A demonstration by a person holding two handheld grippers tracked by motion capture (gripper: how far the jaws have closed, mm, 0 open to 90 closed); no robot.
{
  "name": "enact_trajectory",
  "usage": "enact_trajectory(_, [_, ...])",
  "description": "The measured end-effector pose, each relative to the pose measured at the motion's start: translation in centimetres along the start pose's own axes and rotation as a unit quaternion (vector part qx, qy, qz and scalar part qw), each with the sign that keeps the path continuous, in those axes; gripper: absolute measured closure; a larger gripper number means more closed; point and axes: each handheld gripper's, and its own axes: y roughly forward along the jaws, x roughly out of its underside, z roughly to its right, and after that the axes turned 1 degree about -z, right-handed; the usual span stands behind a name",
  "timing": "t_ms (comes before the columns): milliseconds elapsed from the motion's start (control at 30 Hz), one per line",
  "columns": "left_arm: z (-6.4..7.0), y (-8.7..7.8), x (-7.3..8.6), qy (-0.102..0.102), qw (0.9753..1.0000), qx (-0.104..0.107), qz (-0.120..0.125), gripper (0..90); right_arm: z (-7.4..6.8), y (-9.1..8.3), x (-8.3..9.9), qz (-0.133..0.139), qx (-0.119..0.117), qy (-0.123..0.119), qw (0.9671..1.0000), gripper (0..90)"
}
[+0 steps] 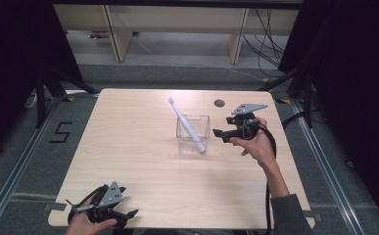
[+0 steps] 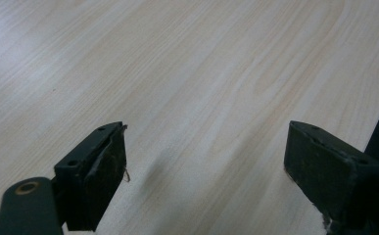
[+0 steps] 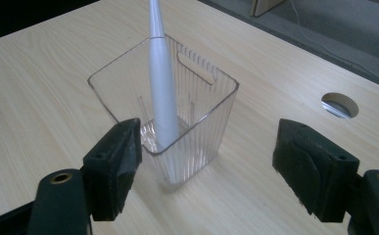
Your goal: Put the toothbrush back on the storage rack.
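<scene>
The single legible mark is the numeral "5" (image 1: 61,132), formed in black tape strips on the grey floor (image 1: 15,161) just left of the bench (image 1: 128,161); no other text, label or brand can be read.

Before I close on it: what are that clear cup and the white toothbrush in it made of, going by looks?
The clear cup looks like rigid transparent plastic, glossy, with moulded vertical ribs and a slot cut near the rim; glass is less likely. The white toothbrush appears to be smooth plastic with a soft satin sheen along its handle. The right claw is open, facing the cup.
</scene>
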Motion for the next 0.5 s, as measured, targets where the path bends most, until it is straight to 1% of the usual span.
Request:
enact_trajectory(33, [0.0,0.0,0.0,0.000,1.0000,0.000,0.000,15.4,0.0,0.0,0.0,0.000,0.000,0.000,1.0000,27.1])
enact_trajectory(67, [-0.1,0.0,0.0,0.012,0.9999,-0.003,-0.004,15.4,0.0,-0.1,0.2,-0.009,-0.004,0.002,1.0000,26.7])
enact_trajectory(167, [-0.1,0.0,0.0,0.012,0.9999,-0.001,-0.006,15.5,0.1,0.0,0.5,-0.011,0.000,0.001,0.9999,26.2])
enact_trajectory(200, [0.0,0.0,0.0,0.009,1.0000,-0.001,-0.003,15.5,0.2,0.0,0.7,-0.009,0.006,-0.012,0.9999,25.9])
enact_trajectory(233, [0.0,0.0,0.0,0.009,1.0000,-0.001,-0.003,15.4,0.2,0.0,0.7,-0.009,0.006,-0.012,0.9999,25.9])
enact_trajectory(267, [0.0,-0.1,0.0,0.006,1.0000,0.001,-0.001,15.4,0.0,0.0,1.1,-0.017,0.001,-0.004,0.9999,25.9])
enact_trajectory(300, [0.0,-0.1,0.0,0.006,1.0000,0.001,-0.001,15.5,0.0,0.0,1.1,-0.017,0.001,-0.004,0.9999,25.9])
enact_trajectory(333, [0.0,-0.1,0.0,0.002,1.0000,-0.002,0.000,15.4,-0.1,0.1,1.5,-0.020,-0.003,0.001,0.9998,25.9])
enact_trajectory(433, [0.0,-0.1,0.0,0.001,1.0000,-0.003,0.001,15.4,-0.1,0.0,1.7,-0.025,-0.002,0.002,0.9997,25.8])
enact_trajectory(467, [0.0,-0.1,0.0,0.008,1.0000,0.000,0.000,15.5,-0.1,-0.1,2.0,-0.020,0.003,0.001,0.9998,25.8])
enact_trajectory(500, [0.0,-0.1,0.0,0.008,1.0000,0.000,0.000,15.5,-0.1,-0.2,2.1,-0.021,0.005,-0.004,0.9998,25.8])
